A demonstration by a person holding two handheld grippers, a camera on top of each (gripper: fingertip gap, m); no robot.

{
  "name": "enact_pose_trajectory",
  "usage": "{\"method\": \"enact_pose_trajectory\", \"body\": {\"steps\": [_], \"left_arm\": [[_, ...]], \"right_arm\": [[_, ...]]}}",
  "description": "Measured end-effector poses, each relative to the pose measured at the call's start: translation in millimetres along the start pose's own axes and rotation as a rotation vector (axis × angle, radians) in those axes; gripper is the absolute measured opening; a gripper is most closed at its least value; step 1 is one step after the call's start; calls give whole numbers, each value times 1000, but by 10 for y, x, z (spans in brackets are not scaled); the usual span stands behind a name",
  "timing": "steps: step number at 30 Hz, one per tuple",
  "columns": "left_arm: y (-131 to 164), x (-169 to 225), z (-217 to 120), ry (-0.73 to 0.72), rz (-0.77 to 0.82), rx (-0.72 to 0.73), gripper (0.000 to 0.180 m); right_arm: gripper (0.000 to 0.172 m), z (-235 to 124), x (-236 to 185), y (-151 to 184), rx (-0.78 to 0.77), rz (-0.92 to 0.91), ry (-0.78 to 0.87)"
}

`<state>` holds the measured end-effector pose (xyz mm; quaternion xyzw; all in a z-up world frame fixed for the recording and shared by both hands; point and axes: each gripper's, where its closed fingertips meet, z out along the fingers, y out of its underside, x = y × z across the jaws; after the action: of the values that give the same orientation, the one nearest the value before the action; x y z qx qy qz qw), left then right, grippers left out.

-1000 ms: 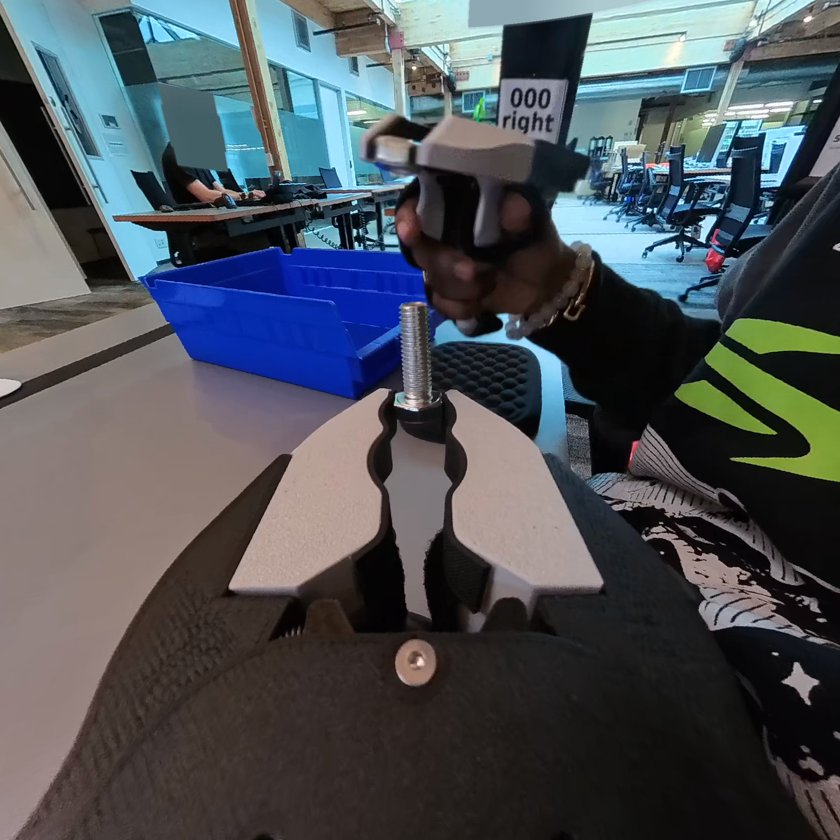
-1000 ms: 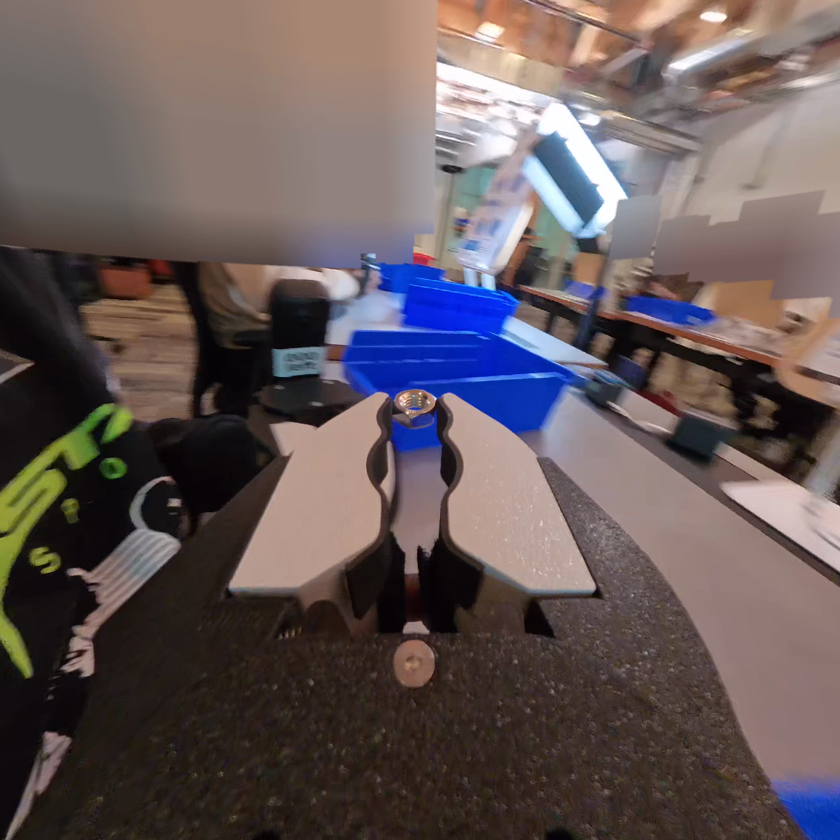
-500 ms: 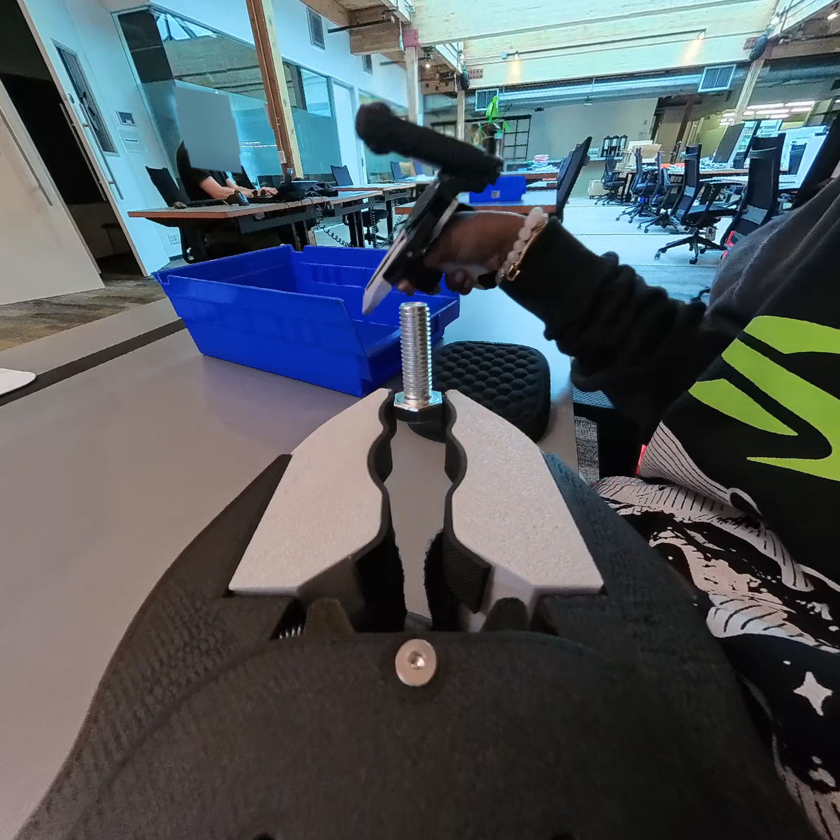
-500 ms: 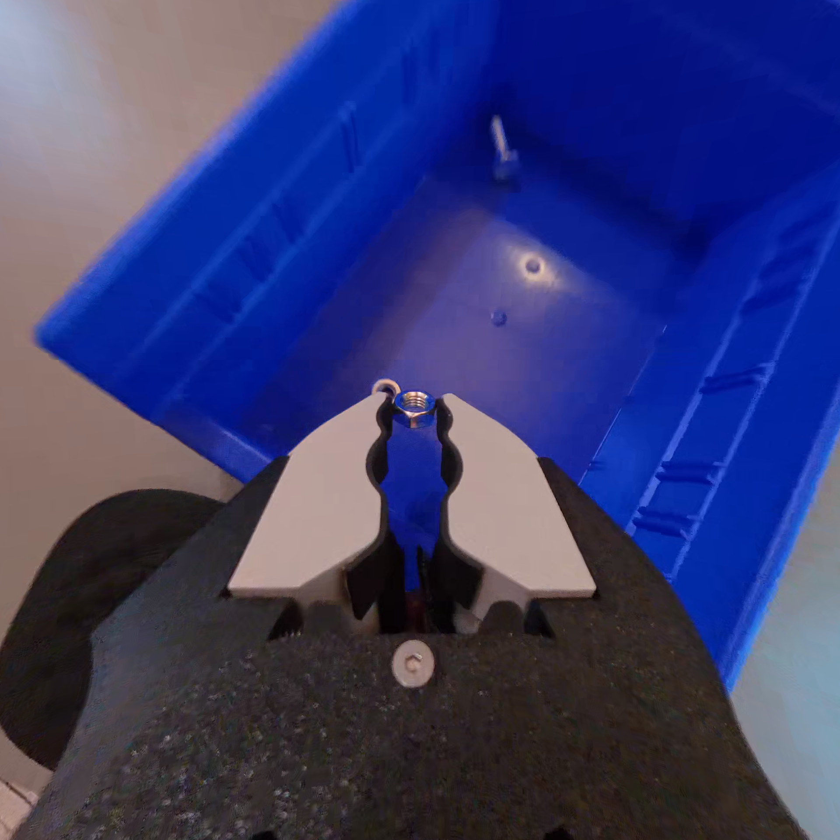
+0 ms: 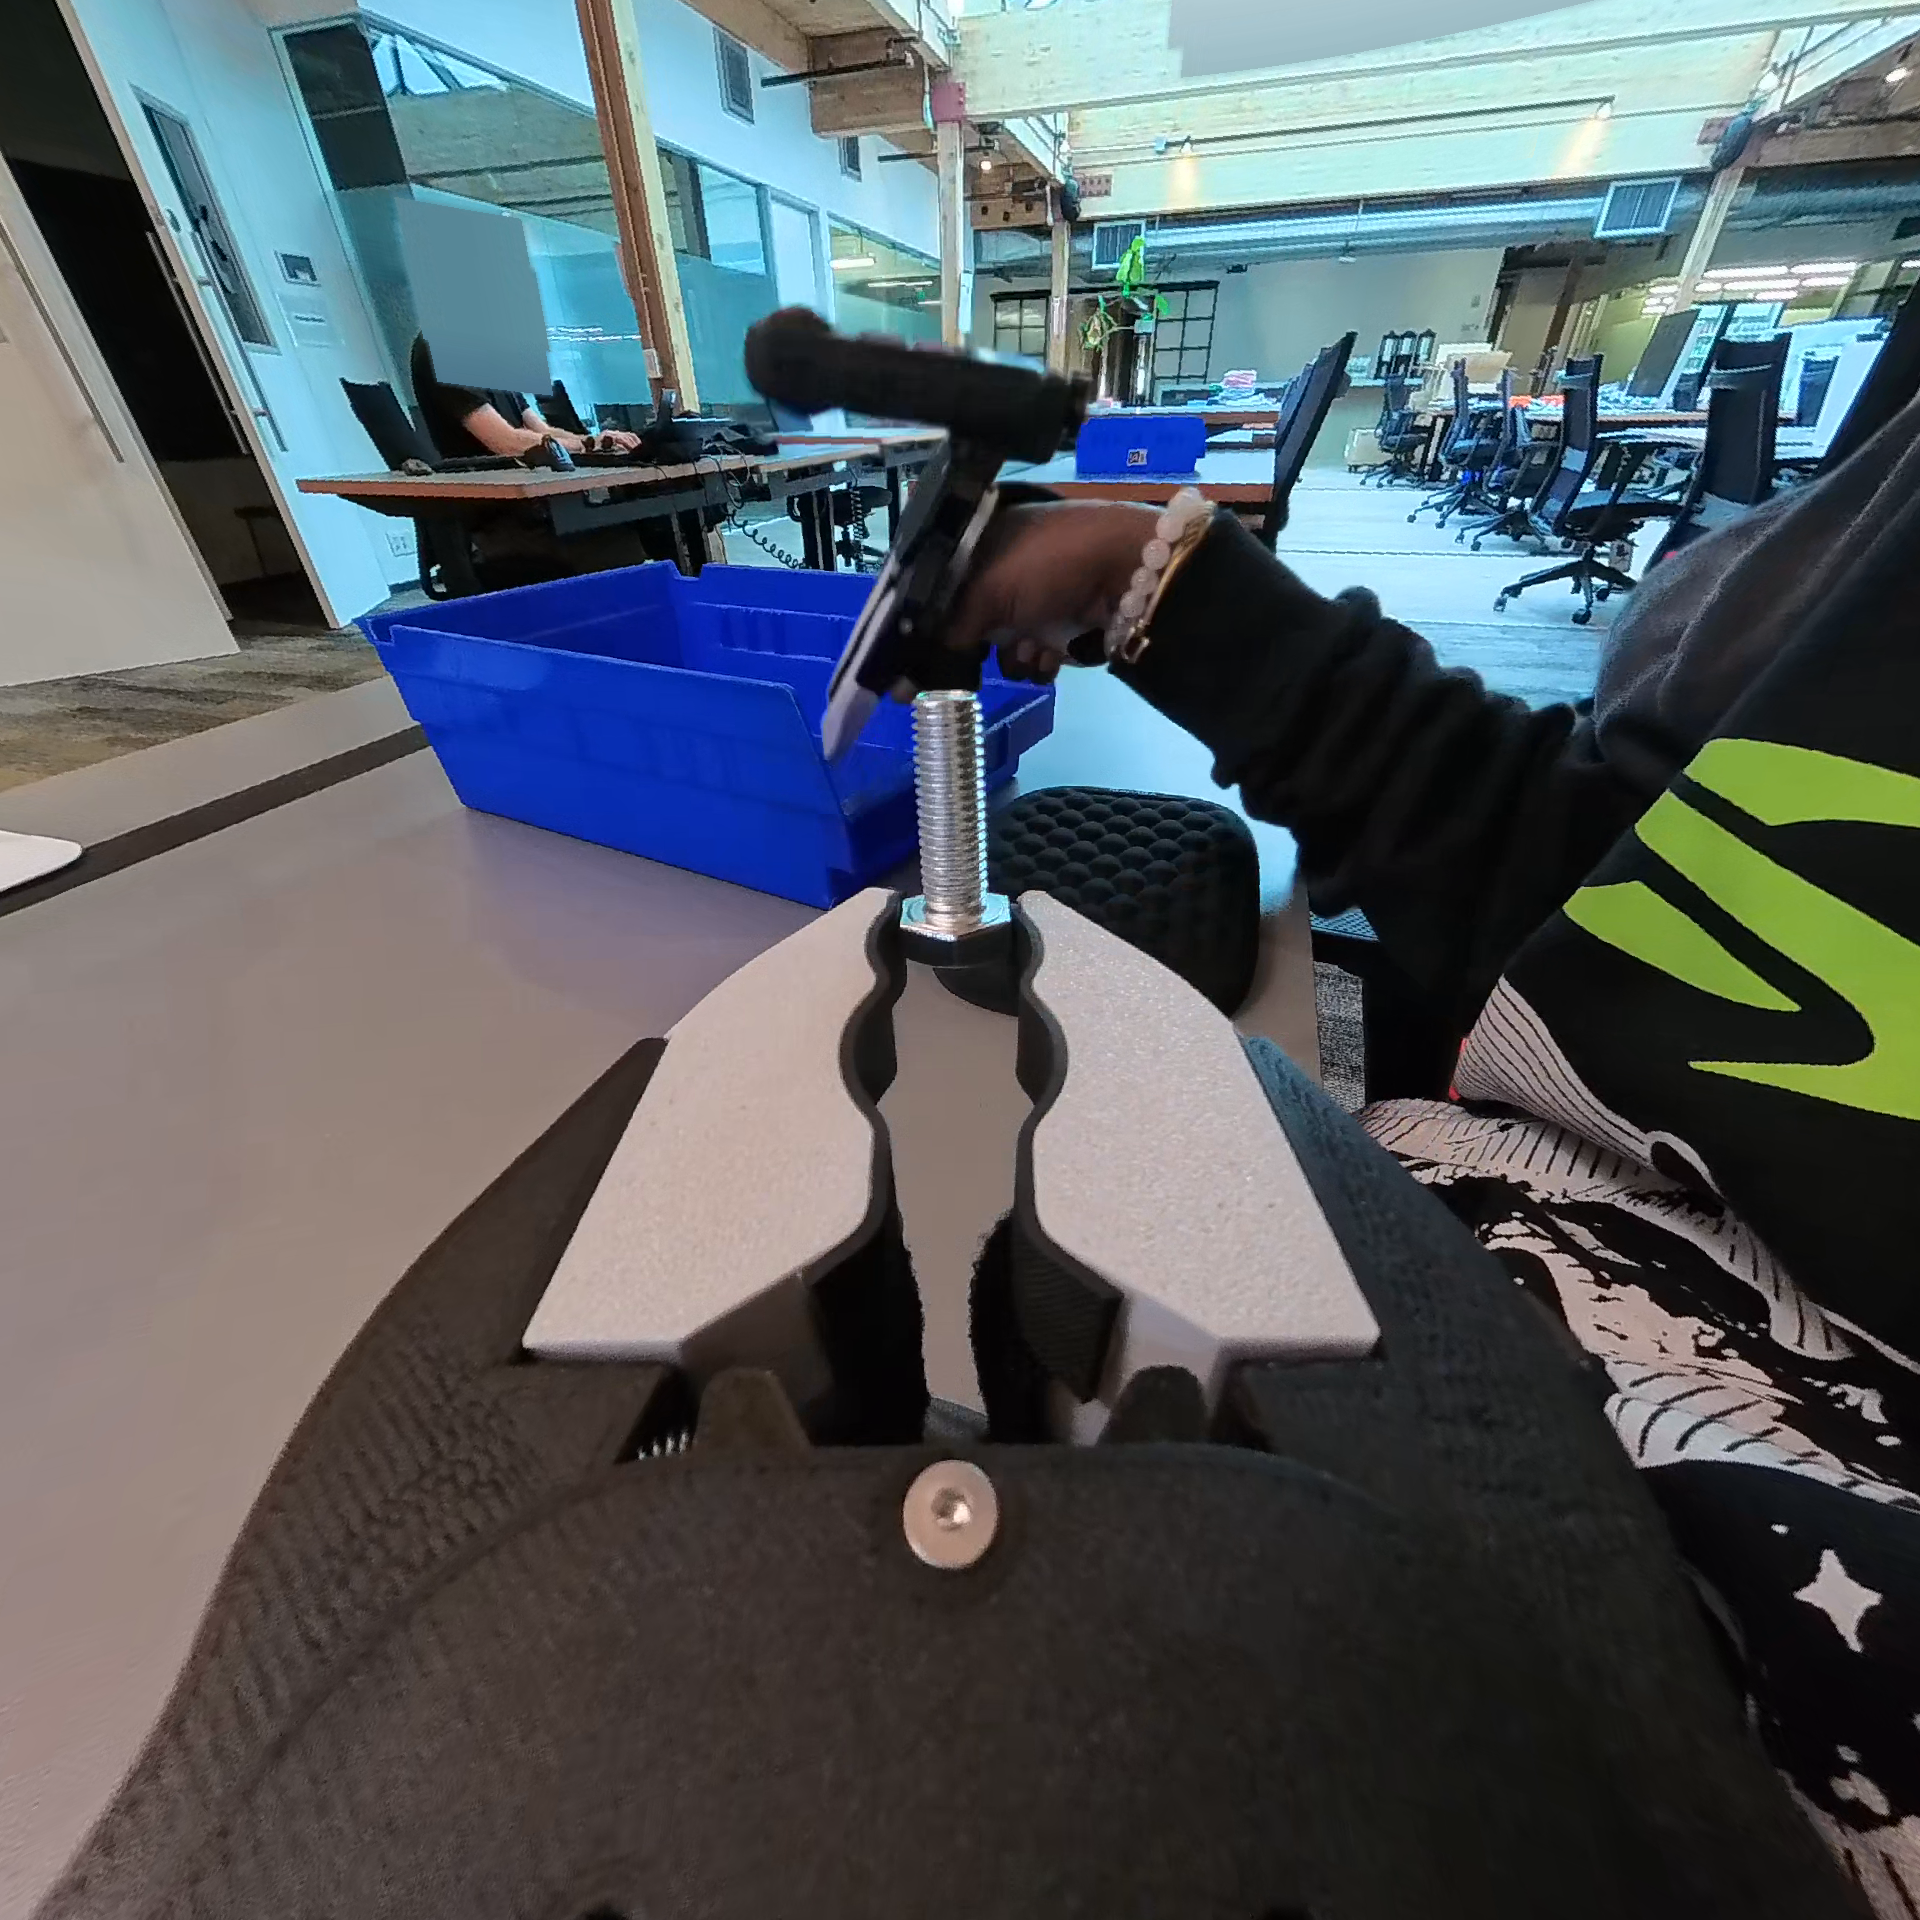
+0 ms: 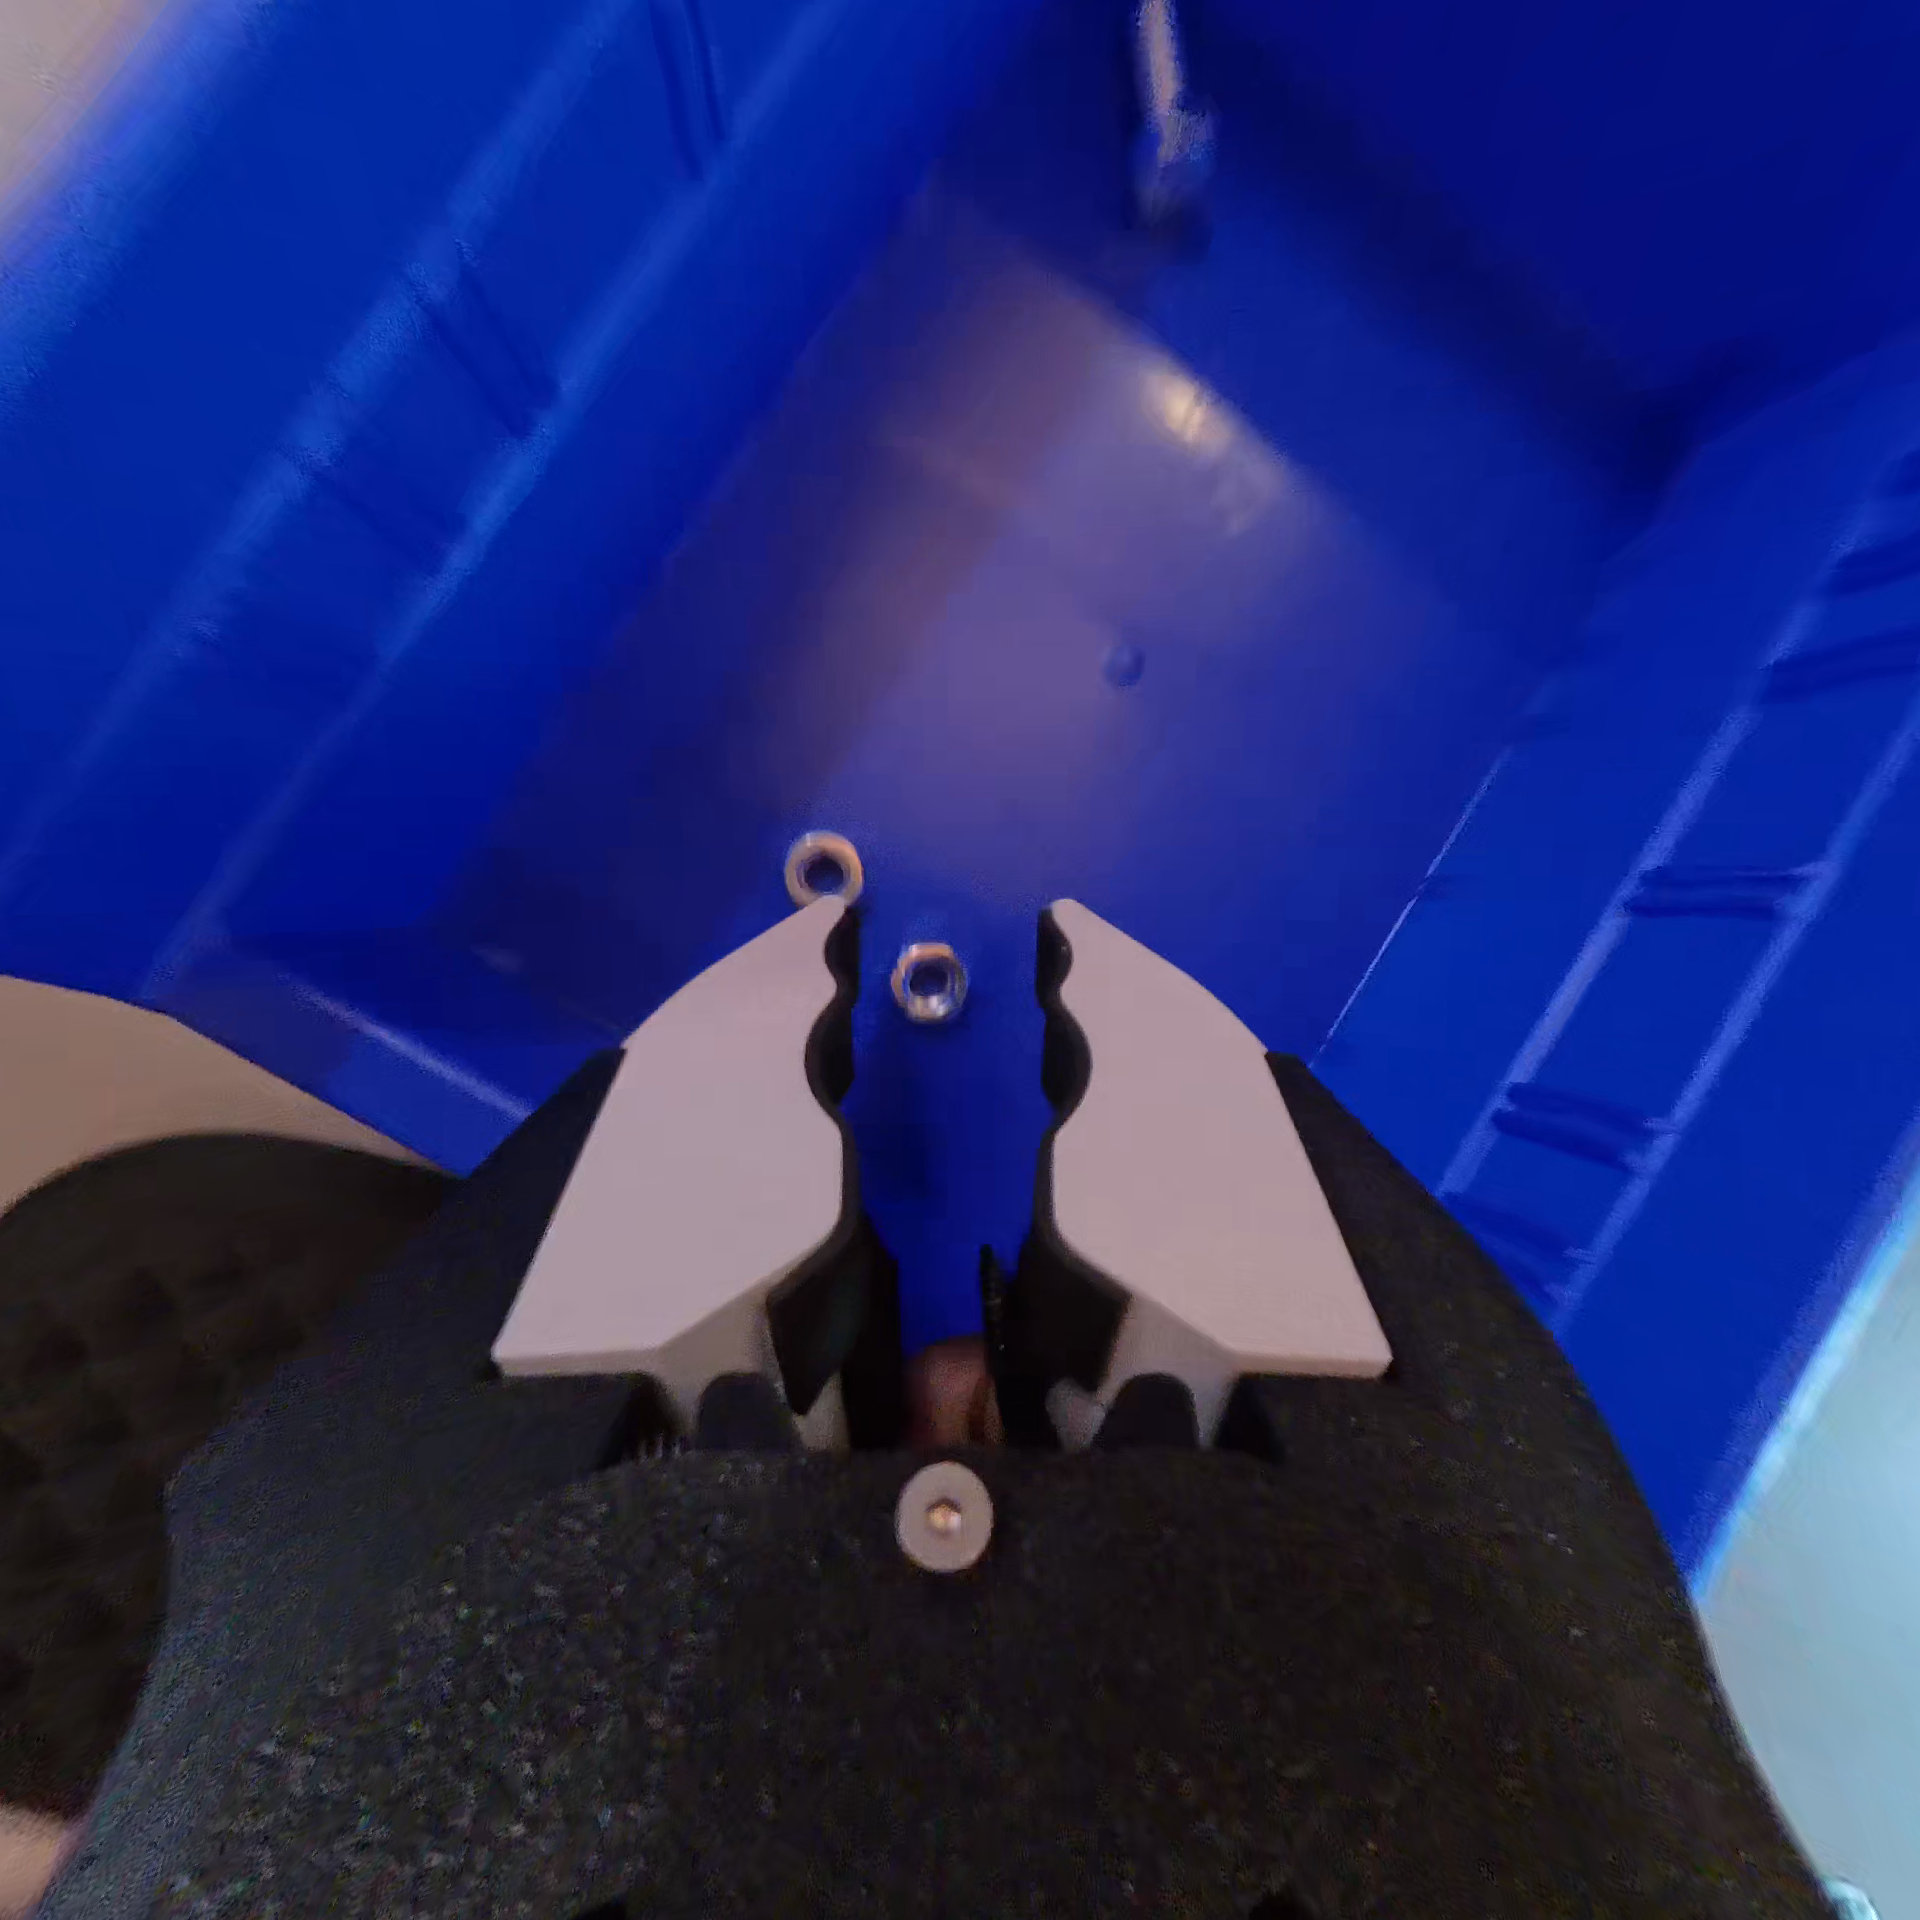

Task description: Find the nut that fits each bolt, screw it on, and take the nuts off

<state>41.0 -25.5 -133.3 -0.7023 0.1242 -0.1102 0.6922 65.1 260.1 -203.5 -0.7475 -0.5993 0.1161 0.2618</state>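
My left gripper [image 5: 954, 920] is shut on the hex head of a silver bolt [image 5: 950, 805], which stands upright with its bare thread up. My right gripper [image 6: 945, 914] is open over the blue bin [image 6: 1455, 520]. A small silver nut [image 6: 928, 982] is between its fingers, apart from both pads. A second nut [image 6: 823, 865] lies in the bin just past the left fingertip [image 6: 800, 935]. In the left wrist view the right gripper [image 5: 883, 665] points down into the blue bin [image 5: 623, 727], held by a hand.
A small bolt [image 6: 1169, 125] lies blurred at the bin's far end. A black mesh pad [image 5: 1132, 883] sits on the grey table [image 5: 260, 1039] beside the bin. The person's sleeve [image 5: 1403, 748] reaches across on the right. Desks and chairs stand far behind. There is about 30 centimetres between the tips of the two grippers.
The right gripper swung down over the bin, then opened; the nut it held left the grasp and is now free between the fingers. The left gripper and its bolt stayed still.
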Motion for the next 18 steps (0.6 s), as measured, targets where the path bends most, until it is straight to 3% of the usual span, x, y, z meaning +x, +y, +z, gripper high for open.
{"method": "enact_pose_trajectory", "body": {"steps": [2, 4, 7, 9, 10, 14, 18], "left_arm": [[-1, -7, 0, -3, -3, 1, 18], [-4, -12, -1, -4, -7, 3, 18], [-4, -16, -2, -8, -5, 4, 18], [-4, -15, -2, -11, 0, 3, 18], [-4, -13, -2, -11, 3, 3, 18], [1, -6, 2, -12, 12, -1, 18], [16, 4, 12, -11, 23, -12, 19]], "right_arm": [[32, -219, -114, -324, 228, -37, 20], [32, -561, -529, -667, 511, -110, -97], [32, -1246, -1642, -808, 824, -266, -626], [32, -1569, -2193, -657, 850, -332, -932], [32, -1612, -2364, -595, 833, -361, -990], [31, -1529, -2761, -422, 755, -488, -1018], [20, -1549, -2911, -407, 752, -502, -1069]]}}
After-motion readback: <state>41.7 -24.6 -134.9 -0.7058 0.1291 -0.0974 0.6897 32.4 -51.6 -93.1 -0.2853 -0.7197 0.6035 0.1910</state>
